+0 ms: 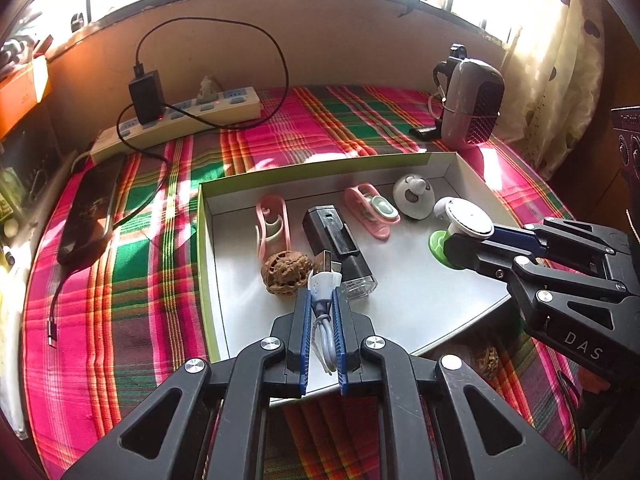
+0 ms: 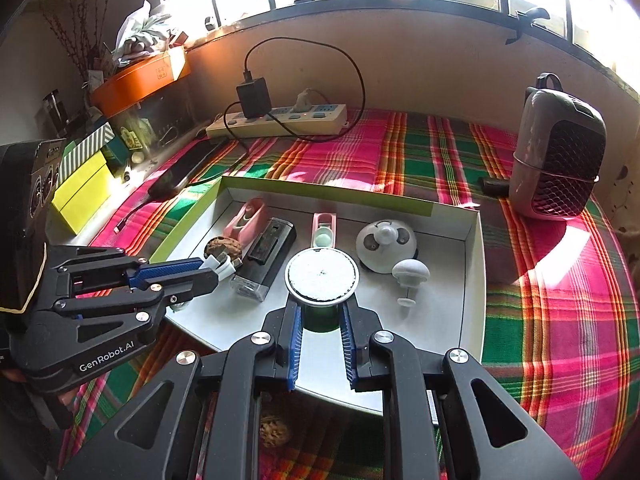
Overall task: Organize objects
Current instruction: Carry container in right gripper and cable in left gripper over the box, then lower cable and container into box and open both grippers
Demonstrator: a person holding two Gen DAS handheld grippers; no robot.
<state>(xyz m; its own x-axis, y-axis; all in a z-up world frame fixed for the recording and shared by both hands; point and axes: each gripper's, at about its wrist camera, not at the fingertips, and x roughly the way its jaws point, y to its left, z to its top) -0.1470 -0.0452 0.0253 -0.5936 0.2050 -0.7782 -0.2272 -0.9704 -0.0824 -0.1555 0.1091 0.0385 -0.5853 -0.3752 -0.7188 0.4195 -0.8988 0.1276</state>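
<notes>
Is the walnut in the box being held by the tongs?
No, the walnut lies loose in the box, while the left tongs grip a white cable.

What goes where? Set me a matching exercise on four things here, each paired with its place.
Things:
1. white USB cable
2. green-stemmed white disc
3. black gadget with a clear end
4. black phone

Places:
A. lying on the plaid cloth, outside the tray
B. clamped in the right gripper
C. clamped in the left gripper
D. lying loose on the tray floor

Pairs: 1-C, 2-B, 3-D, 4-A
</notes>
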